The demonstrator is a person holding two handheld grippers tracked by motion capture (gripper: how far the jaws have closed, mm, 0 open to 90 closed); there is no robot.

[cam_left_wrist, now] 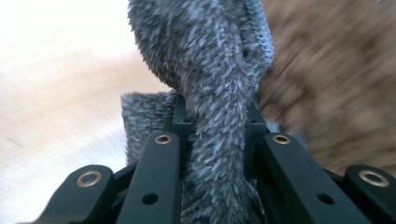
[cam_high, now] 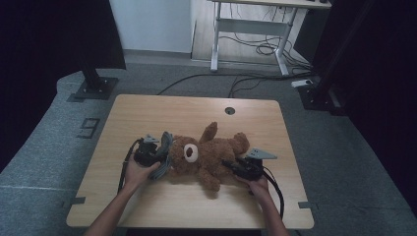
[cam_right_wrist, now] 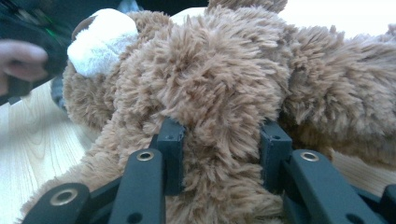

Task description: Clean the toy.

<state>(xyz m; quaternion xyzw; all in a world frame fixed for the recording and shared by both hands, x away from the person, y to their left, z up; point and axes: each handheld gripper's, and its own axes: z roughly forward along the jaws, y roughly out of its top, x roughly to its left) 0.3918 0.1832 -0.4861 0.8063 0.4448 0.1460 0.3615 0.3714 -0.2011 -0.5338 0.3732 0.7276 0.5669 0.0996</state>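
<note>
A brown teddy bear (cam_high: 211, 155) with a white muzzle lies on its back in the middle of the wooden table (cam_high: 147, 113). A grey fuzzy cloth (cam_high: 164, 156) hangs against the bear's head. My left gripper (cam_high: 156, 155) is at the head's left side, shut on that grey cloth (cam_left_wrist: 210, 93), which bulges up between the jaws (cam_left_wrist: 215, 119); the bear's fur (cam_left_wrist: 327, 84) is blurred just behind it. My right gripper (cam_high: 235, 167) is at the bear's lower body, shut on a thick fold of brown plush (cam_right_wrist: 210, 84) between its jaws (cam_right_wrist: 222, 135).
A round cable hole (cam_high: 229, 110) sits near the table's far edge. Behind the table, a white desk frame (cam_high: 216, 44) and loose cables (cam_high: 255, 49) stand on the floor, with black stands (cam_high: 93, 78) at both sides. Bare tabletop lies in front of the bear.
</note>
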